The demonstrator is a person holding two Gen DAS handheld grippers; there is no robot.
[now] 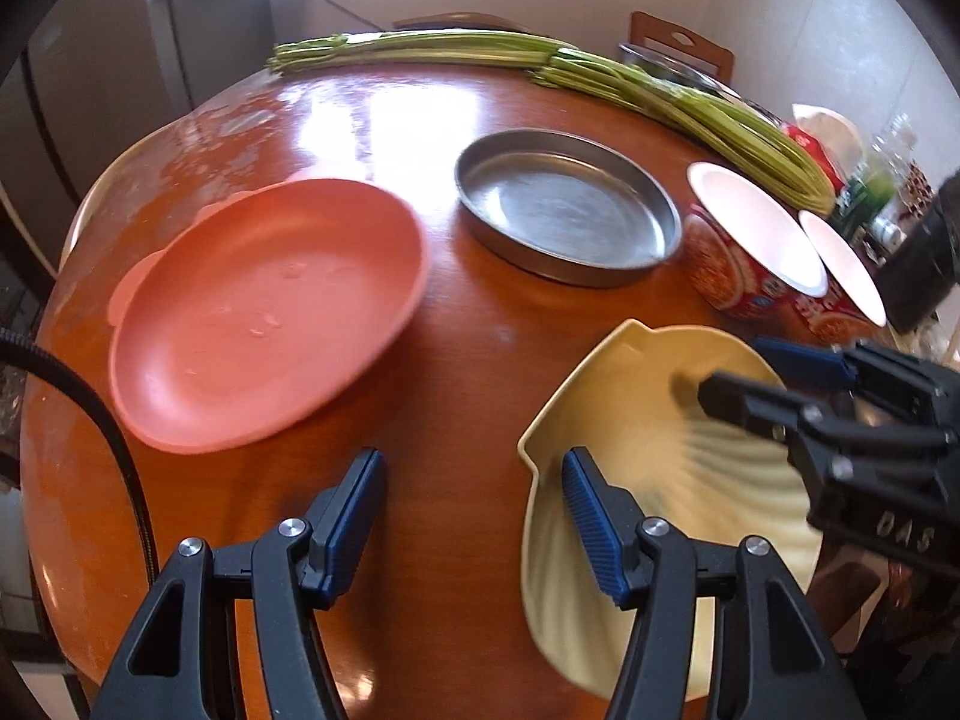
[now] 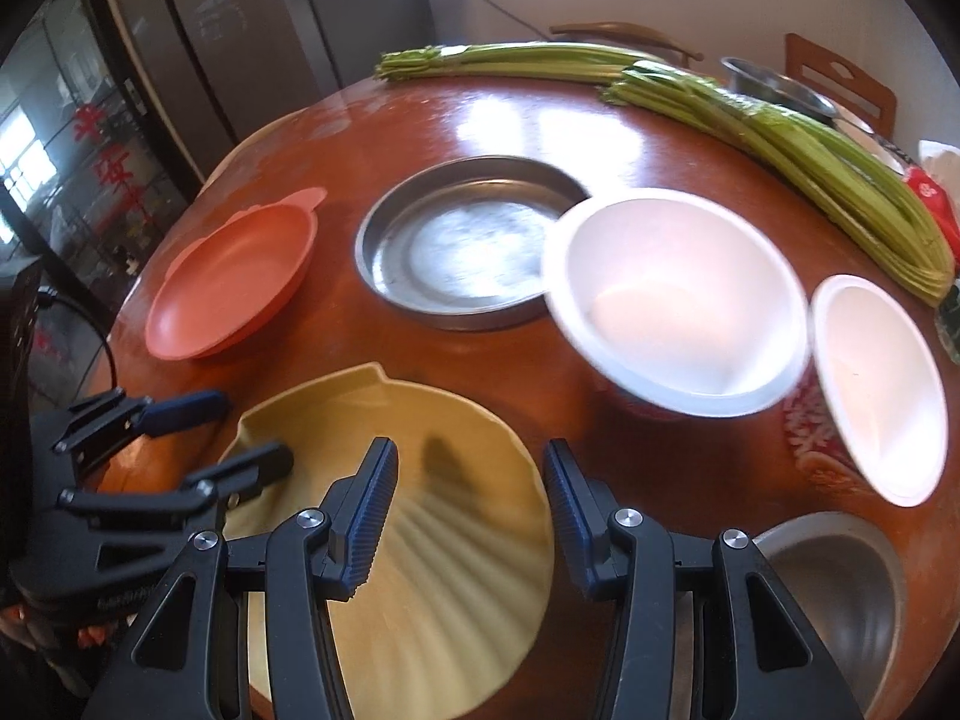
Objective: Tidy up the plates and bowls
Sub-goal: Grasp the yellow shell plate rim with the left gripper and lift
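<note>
A yellow shell-shaped plate [image 1: 636, 408] [image 2: 420, 570] lies at the near edge of the round wooden table [image 1: 456, 324]. A pink plate [image 1: 264, 312] [image 2: 234, 288] lies at the left, a round steel dish [image 1: 564, 210] [image 2: 462, 240] behind the middle. Two red bowls with white insides [image 1: 750, 228] [image 2: 678, 294] stand at the right, the second one [image 2: 882, 384] beside the first. My left gripper [image 1: 474, 510] is open, over the table at the shell plate's left rim. My right gripper [image 2: 471, 498] is open over the shell plate's right part; it shows in the left wrist view [image 1: 756, 366].
Long green vegetable stalks [image 1: 648, 90] [image 2: 780, 126] lie along the table's back and right. A steel bowl [image 2: 840, 594] sits at the near right edge. Another steel bowl [image 2: 774, 84], packets and a chair back [image 1: 678, 42] are at the far right. A black cable [image 1: 96, 420] hangs at the left.
</note>
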